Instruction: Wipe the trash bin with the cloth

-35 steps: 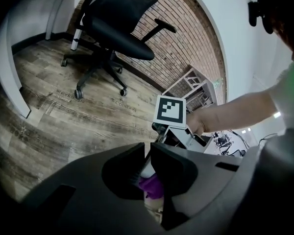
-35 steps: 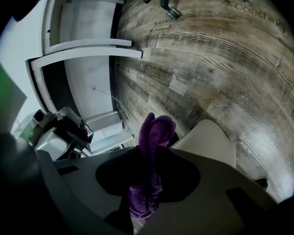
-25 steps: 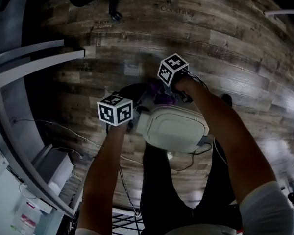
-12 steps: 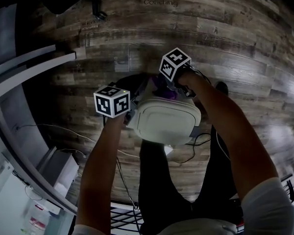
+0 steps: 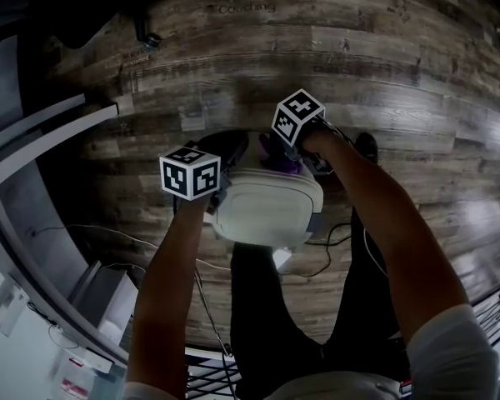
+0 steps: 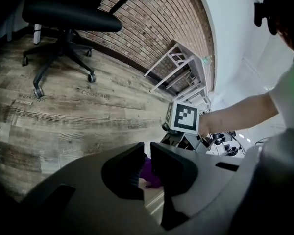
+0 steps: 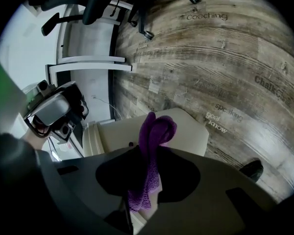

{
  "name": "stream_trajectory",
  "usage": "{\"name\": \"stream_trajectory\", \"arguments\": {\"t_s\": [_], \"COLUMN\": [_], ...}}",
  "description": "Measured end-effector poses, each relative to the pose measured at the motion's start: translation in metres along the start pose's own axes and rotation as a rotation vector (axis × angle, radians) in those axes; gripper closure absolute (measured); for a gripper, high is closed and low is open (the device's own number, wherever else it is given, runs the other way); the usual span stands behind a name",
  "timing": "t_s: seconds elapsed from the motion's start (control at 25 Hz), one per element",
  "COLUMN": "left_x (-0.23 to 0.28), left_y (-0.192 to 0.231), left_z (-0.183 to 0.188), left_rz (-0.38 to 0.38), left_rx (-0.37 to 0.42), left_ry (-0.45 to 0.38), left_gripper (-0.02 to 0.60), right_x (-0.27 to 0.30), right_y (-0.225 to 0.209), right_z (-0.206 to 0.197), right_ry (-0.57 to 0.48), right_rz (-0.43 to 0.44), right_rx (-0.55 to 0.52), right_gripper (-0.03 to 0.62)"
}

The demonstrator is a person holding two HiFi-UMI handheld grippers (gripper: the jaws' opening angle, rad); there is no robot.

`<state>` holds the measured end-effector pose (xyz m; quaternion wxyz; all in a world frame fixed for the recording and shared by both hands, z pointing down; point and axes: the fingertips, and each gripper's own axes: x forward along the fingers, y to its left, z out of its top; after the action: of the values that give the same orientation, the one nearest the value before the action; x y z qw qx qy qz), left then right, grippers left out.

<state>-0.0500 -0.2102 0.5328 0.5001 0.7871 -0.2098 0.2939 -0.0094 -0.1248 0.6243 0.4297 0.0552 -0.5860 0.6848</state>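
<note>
An office, by its swivel chair (image 6: 63,14) and brick wall (image 6: 154,21)

The trash bin (image 5: 267,208) looks like smooth, matt cream plastic; the cloth (image 7: 156,131) is purple, nubby and fuzzy, like microfibre; the floor (image 5: 383,82) is grained, weathered wood planking with a faint sheen at the right; the left gripper (image 6: 147,153) and right gripper (image 7: 149,153) are matt dark plastic; the far wall (image 6: 152,9) is rough brick.

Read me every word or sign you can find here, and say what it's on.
"Coaching": printed on the wood-plank floor.
"speaking", "goal", "know": floor, beside the cream plastic trash bin.
"Chalk...": floor, remainder blurred.
Small floor words near the black office chair: unreadable.
</note>
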Motion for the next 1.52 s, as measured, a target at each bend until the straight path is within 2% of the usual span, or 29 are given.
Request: {"name": "stream_trajectory", "arguments": {"t_s": [0.28,0.4,0.64,0.8,0.92,1.16,1.4,1.52], "left_x": [0.022,0.029,0.04,0.039,0.034,0.013,-0.02,-0.036], "left_y": [-0.018,-0.02,-0.024,-0.025,-0.022,-0.005,0.029,0.046], "left_z": [-0.001,0.0,0.001,-0.003,-0.001,0.0,-0.008,-0.013], "left_rz": [-0.009,-0.009,-0.009,0.002,0.01,0.034,0.083,0.101], "left_rx": [0.026,0.027,0.055,0.052,0.058,0.052,0.032,0.028], "left_ry": [0.051,0.06,0.091,0.098,0.098,0.074,0.053,0.051], "left_gripper": [0.548,0.548,0.548,0.548,0.548,0.548,0.548,0.548], "right_x": [-0.01,-0.015,-0.025,-0.03,-0.037,-0.04,-0.018,0.0], "right_y": [-0.038,-0.061,-0.112,-0.118,-0.109,-0.077,-0.03,-0.003], "right_z": [-0.034,-0.054,-0.102,-0.111,-0.092,-0.028,0.037,0.067], "right_ry": [-0.008,0.002,0.101,0.088,0.043,-0.048,-0.094,-0.122], "right_rz": [-0.043,-0.089,-0.223,-0.234,-0.218,-0.194,-0.16,-0.105], "right_rx": [0.029,0.044,0.022,0.029,0.014,-0.027,-0.075,-0.065], "right_gripper": [0.493,0.494,0.494,0.494,0.494,0.494,0.494,0.494]}}
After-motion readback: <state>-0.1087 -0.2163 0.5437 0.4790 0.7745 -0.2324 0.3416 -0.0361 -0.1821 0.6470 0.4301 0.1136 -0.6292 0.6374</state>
